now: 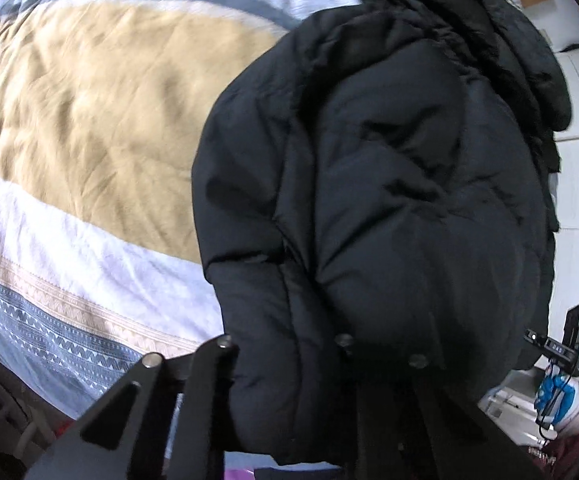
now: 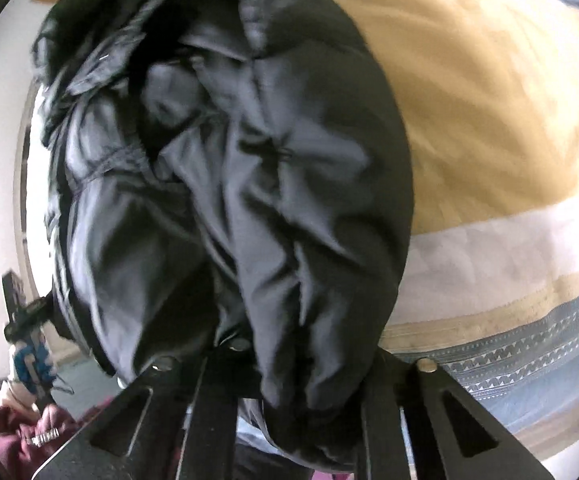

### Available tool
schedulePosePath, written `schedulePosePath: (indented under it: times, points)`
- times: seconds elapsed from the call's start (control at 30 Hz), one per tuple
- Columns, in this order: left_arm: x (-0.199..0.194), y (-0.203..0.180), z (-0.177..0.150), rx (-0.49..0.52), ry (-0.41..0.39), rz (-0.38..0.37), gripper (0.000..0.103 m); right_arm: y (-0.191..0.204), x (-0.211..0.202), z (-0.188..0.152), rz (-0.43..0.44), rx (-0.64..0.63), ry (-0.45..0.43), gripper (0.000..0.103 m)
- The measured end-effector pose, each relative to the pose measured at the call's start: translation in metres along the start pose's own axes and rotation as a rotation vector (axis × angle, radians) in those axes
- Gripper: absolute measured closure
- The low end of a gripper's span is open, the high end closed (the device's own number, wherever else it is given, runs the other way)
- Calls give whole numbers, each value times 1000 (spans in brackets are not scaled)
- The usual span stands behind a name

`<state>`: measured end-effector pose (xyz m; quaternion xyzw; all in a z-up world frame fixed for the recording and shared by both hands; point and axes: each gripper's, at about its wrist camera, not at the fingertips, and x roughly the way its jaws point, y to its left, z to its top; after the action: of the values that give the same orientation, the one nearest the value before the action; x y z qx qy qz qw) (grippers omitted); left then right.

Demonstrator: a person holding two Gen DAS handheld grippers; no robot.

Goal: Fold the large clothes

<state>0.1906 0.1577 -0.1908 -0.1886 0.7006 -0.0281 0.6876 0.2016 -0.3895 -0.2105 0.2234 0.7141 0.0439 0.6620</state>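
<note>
Setting: a bed [image 1: 89,120] under a quilt cover banded in tan, white and grey-blue with a zigzag pattern; white wall and cupboard fronts at the far side.
Left claw [image 1: 289,360]: pointing steeply down, jaws drawn nearly together on the near edge of a black, puffy quilted jacket [image 1: 369,180]; the padded fabric bulges over the fingers, so the pads themselves are buried.
Right claw [image 2: 293,364]: likewise aimed down and all but closed, its jaws pinching a bunched fold of the same jacket [image 2: 229,180].
Jacket position: heaped on the bed, along the edge nearest the white wall, with the tan band of the cover beside it.
Left view only: sharp quilting seams, two snap buttons near the hem, a cardboard box at the top edge, and a small black device [image 1: 569,340] with a lit display, carrying blue parts.
Right view only: the shiny lining and rumpled collar end, a maroon garment [image 2: 21,428] at the lower left corner.
Hard to make out: the right view is smeared by motion blur; the jacket's sleeves cannot be told apart in either view; the jacket's far end is cut by the frame edge.
</note>
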Motion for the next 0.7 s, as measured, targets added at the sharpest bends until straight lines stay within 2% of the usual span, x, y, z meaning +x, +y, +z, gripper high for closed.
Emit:
schedulePosePath:
  times: [0.1,0.27,0.43,0.53,0.7]
  points:
    - [-21,-6,3,-32,-26,-80,94,13,-20,2,27,-16,-38,95]
    - [-71,-15,22,-57,-130,-192,94,37,-77,25,80,-52,-147,96]
    - [-126,-25,60,-64,-264,-297,95,56,-133,50,121,-86,-280,96]
    - [-163,-34,88,-61,-332,-348,95,52,-166,63,152,-85,-361,96]
    - [-207,-45,132,-68,-443,-428,95,71,-211,102,226,-67,-491,96]
